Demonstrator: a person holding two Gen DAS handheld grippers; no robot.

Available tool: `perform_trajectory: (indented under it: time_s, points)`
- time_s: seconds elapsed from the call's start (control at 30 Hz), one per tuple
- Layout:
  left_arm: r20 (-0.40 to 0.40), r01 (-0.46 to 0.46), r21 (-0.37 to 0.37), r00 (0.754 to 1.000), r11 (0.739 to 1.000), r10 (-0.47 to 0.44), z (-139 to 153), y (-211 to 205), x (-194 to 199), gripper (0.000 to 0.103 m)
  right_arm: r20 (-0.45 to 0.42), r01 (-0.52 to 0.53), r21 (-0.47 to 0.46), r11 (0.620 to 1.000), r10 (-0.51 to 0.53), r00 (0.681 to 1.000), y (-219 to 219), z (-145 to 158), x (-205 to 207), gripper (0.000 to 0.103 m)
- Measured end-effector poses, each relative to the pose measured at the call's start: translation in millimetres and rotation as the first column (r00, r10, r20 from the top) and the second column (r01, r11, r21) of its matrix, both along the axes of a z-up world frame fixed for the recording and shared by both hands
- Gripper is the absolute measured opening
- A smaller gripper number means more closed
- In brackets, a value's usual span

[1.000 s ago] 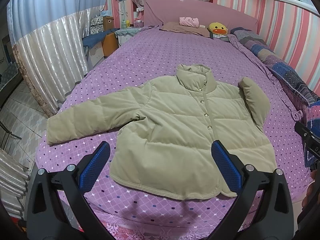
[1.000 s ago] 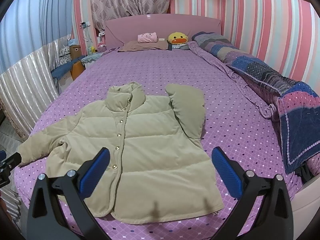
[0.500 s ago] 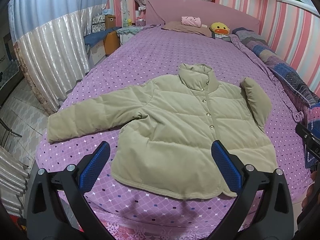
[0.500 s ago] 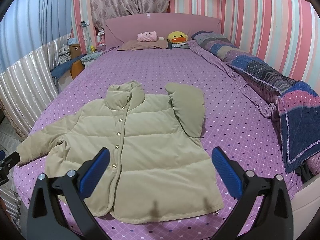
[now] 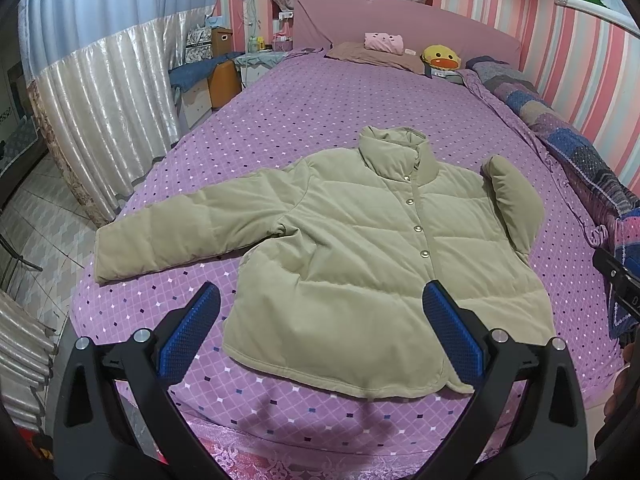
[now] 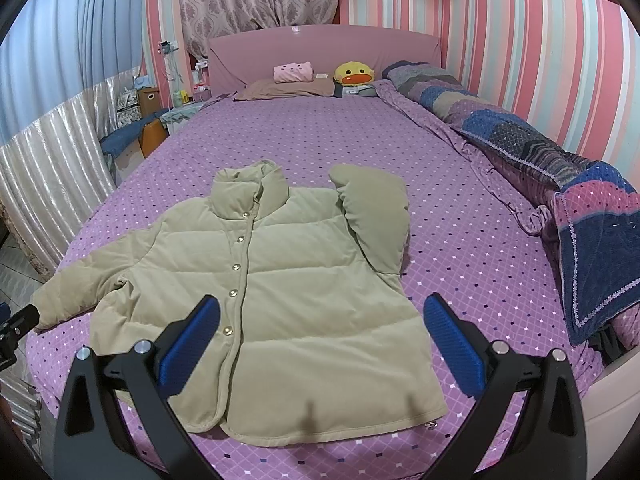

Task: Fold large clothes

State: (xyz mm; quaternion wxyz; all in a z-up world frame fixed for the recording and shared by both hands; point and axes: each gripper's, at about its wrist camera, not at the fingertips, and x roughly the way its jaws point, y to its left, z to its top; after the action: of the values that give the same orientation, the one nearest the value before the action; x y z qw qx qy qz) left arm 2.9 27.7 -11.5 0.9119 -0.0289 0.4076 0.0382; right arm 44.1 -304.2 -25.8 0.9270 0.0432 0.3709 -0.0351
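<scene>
A beige puffer jacket (image 5: pixel 360 248) (image 6: pixel 280 280) lies front up and buttoned on the purple bed (image 5: pixel 320 120). Its left sleeve (image 5: pixel 192 228) stretches out flat toward the bed's left edge. Its right sleeve (image 6: pixel 376 216) is folded back up beside the body. My left gripper (image 5: pixel 320 328) hovers open over the jacket's hem, holding nothing. My right gripper (image 6: pixel 320 332) is also open above the hem, with its blue pads (image 6: pixel 452 344) apart and clear of the fabric. Part of the right gripper (image 5: pixel 616 280) shows at the left view's right edge.
A patchwork quilt (image 6: pixel 560 200) is bunched along the bed's right side. Pillows and a yellow duck toy (image 6: pixel 354 74) sit by the pink headboard. A silver curtain (image 5: pixel 100 120) and a bedside cabinet (image 5: pixel 216 76) stand to the left, beyond the bed's rounded foot edge.
Both views have shifted slightly, with the jacket sitting a little higher and nearer in frame. The jacket itself has not moved and both grippers stay open.
</scene>
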Motion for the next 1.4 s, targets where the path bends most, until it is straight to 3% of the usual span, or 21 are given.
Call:
perform_trajectory:
  time_s: [0.8, 1.4]
  points:
    - [-0.008, -0.013, -0.003, 1.000, 1.000, 0.013, -3.6, 5.7, -1.8, 0.100, -0.037, 0.006, 0.026, 1.000, -0.005, 0.999, -1.3, -2.3, -0.1, 0.101]
    - [-0.020, -0.016, 0.004, 1.000, 1.000, 0.017, -5.7, 6.9, 1.2, 0.100, -0.008, 0.007, -0.007, 1.000, -0.007, 1.000, -6.5, -7.8, -2.6, 0.101]
